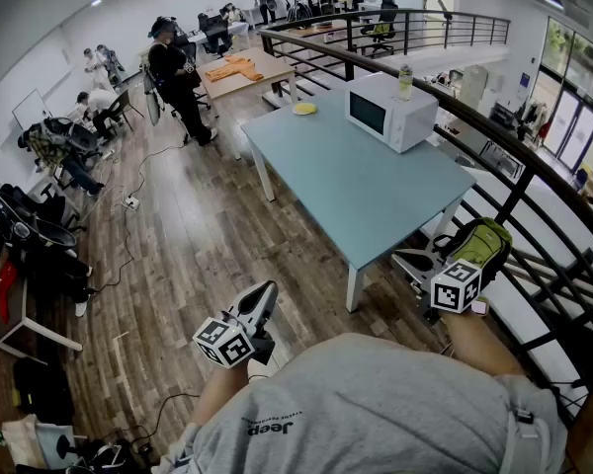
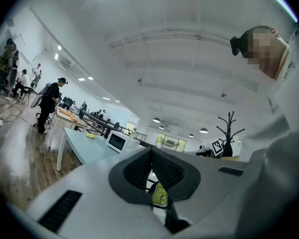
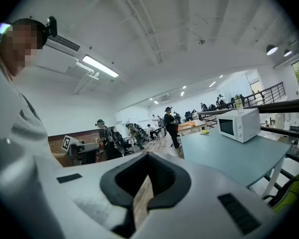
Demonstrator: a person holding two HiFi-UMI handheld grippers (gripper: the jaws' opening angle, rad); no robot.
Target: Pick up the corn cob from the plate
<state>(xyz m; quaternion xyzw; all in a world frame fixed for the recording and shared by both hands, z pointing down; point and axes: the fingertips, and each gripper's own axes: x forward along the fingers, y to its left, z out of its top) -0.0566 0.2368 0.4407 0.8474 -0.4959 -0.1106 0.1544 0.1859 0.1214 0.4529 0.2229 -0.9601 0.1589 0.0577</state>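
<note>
A yellow plate (image 1: 304, 109) lies at the far end of the light blue table (image 1: 346, 181); the corn cob on it is too small to make out. The plate also shows small in the left gripper view (image 2: 91, 135) and in the right gripper view (image 3: 205, 131). My left gripper (image 1: 267, 292) is held close to my body, well short of the table, with its jaws together and nothing between them (image 2: 150, 156). Of my right gripper, the marker cube (image 1: 456, 284) shows by the table's near corner. Its jaws (image 3: 148, 156) are shut and empty.
A white microwave (image 1: 390, 112) with a bottle (image 1: 405, 82) on top stands on the table's right side. A black railing (image 1: 494, 136) runs along the right. A green bag (image 1: 479, 240) sits on a chair by the near table corner. People stand and sit farther back on the wooden floor (image 1: 178, 235).
</note>
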